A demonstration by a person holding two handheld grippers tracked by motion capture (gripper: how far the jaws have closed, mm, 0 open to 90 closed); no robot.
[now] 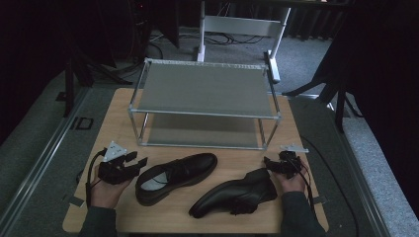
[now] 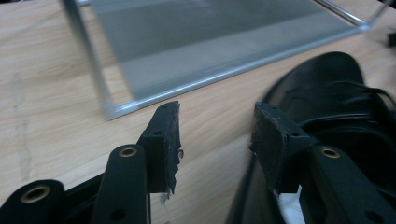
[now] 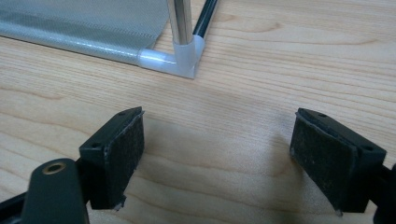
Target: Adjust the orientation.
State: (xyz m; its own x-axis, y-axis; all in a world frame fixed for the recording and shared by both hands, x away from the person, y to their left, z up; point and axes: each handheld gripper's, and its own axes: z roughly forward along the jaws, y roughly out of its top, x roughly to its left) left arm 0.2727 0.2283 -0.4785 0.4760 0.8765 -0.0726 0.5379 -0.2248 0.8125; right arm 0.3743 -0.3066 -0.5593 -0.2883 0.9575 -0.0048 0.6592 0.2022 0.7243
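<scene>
While left gripper (image 2: 217, 135) jaws stand spread | left shoe (image 2: 327, 107) beside right-hand jaw | right gripper (image 3: 217, 158) spread

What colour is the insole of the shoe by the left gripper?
The insole is light grey to white, inside the black shoe; the high view shows it best.

In the left gripper view, the right edge is cutting off the shoe (image 2: 336, 107), and one of the gripper's own jaws is covering the shoe's near rim. Motion blur is smearing the rack (image 2: 210, 42) there, and the top edge is cropping it. In the right gripper view, the frame is leaving just one corner of the rack in sight. In the high view, the person's right hand (image 1: 292, 183) is hiding the second shoe's (image 1: 232, 193) heel, and darkness is swallowing the room behind the counter (image 1: 113, 118).
</scene>
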